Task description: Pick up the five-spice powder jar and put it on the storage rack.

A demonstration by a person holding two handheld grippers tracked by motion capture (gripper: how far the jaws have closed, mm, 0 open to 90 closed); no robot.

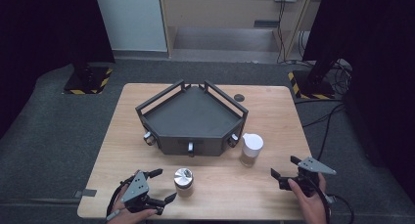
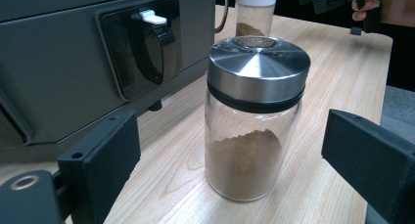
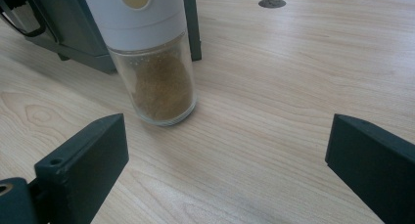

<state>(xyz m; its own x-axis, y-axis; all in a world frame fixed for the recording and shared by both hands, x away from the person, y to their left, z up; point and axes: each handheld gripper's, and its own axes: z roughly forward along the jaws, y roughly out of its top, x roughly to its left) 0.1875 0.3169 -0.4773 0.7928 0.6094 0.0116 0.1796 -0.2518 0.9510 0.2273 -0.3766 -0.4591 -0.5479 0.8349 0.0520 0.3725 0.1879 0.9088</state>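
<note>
A glass jar with a steel lid [image 1: 183, 181] holds brown powder and stands near the table's front edge. My left gripper [image 1: 164, 185] is open just to its left. In the left gripper view the steel-lid jar [image 2: 252, 131] stands upright just ahead of the spread jaws of that gripper [image 2: 232, 136]. A taller jar with a white lid [image 1: 251, 148], also holding brown powder, stands at the tray's right front corner. My right gripper [image 1: 284, 167] is open to its right, apart from it. In the right gripper view the white-lid jar [image 3: 156, 77] is ahead and left of the right gripper [image 3: 227, 136].
A dark grey five-sided tray [image 1: 195, 136] with rails and front knobs takes up the table's middle; its front panel [image 2: 73, 62] is close to the steel-lid jar. A small dark disc [image 1: 239, 97] sits in the tabletop behind it. Cables and striped stand bases [image 1: 313, 92] lie on the floor.
</note>
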